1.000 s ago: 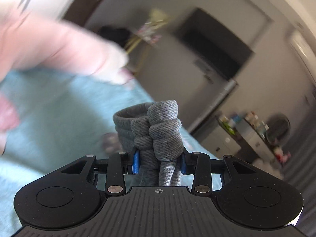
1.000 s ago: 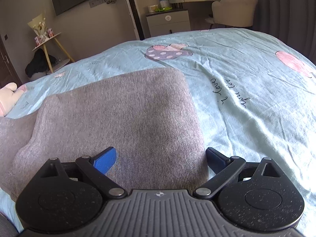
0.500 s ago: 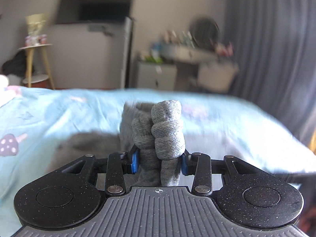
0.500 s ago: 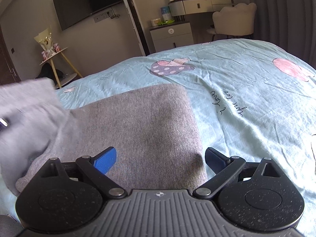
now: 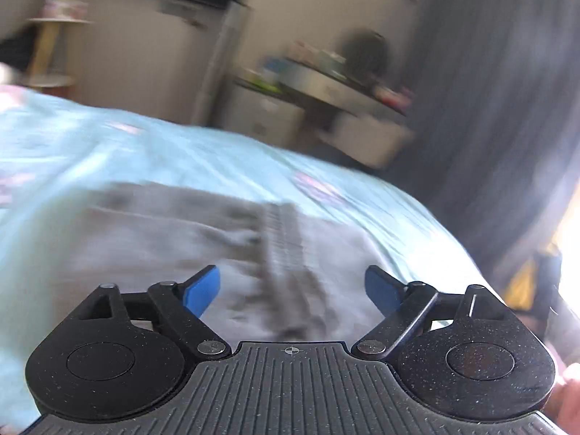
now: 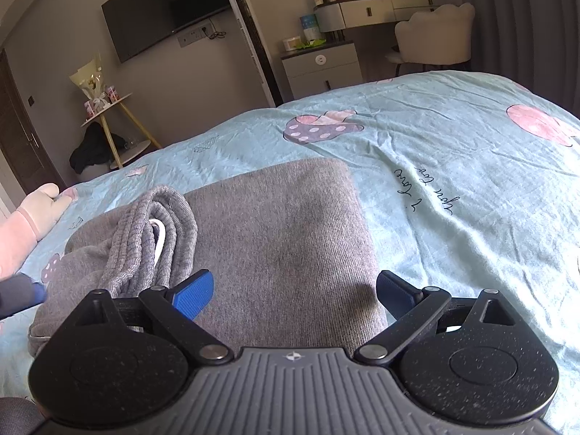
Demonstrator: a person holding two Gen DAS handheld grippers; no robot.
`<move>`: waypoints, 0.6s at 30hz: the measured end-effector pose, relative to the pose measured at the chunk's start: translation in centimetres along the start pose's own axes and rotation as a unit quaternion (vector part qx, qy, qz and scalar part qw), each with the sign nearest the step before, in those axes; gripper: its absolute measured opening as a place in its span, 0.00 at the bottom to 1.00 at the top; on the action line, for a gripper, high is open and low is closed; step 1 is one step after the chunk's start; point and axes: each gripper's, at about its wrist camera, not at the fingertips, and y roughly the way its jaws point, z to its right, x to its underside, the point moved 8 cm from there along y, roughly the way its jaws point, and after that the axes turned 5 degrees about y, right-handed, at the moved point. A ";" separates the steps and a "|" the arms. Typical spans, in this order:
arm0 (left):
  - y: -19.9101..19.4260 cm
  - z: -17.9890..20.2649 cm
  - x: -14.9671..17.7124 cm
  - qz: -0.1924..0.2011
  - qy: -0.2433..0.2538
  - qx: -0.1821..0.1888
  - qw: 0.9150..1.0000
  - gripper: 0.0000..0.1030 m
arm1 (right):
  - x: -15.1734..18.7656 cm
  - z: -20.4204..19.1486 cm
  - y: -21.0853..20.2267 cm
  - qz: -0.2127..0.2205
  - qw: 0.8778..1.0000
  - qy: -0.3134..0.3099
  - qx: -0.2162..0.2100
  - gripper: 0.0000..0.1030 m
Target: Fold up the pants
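Grey knit pants (image 6: 282, 239) lie folded on the light blue bedspread (image 6: 453, 188). Their ribbed waistband (image 6: 159, 232), with a white drawstring, is laid over the left part of the fold. My right gripper (image 6: 293, 290) stands open just above the near edge of the pants, nothing between its blue pads. In the blurred left wrist view my left gripper (image 5: 291, 288) has its jaws opening wide above the pants (image 5: 232, 239), and no cloth sits between its pads.
A pink plush toy (image 6: 25, 217) lies at the bed's left edge. Beyond the bed stand a wall television (image 6: 166, 11), a small round side table (image 6: 108, 108), a nightstand (image 6: 322, 69), a vanity desk and a cream chair (image 6: 435, 36). Dark curtains hang at the right.
My left gripper swung across with the bunched waistband, then let it go; the waistband now lies on the folded pants. The right gripper has stayed open in place.
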 end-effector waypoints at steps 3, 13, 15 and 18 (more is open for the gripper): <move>-0.8 -4.4 0.2 -0.013 -0.015 -0.122 0.992 0.91 | -0.5 -1.1 -0.7 0.008 0.999 -0.004 -0.033 0.94; 1.1 -10.7 3.1 -0.092 -0.150 -0.174 0.969 0.90 | -0.5 -7.6 3.8 -0.139 0.972 0.038 -0.188 0.94; 0.3 -10.8 3.5 -0.088 -0.160 -0.175 0.967 0.90 | -0.4 -7.5 5.6 -0.160 0.968 0.070 -0.182 0.94; 0.3 -11.2 3.8 -0.084 -0.181 -0.169 0.965 0.90 | 0.0 -6.4 7.9 -0.193 0.955 0.132 -0.181 0.94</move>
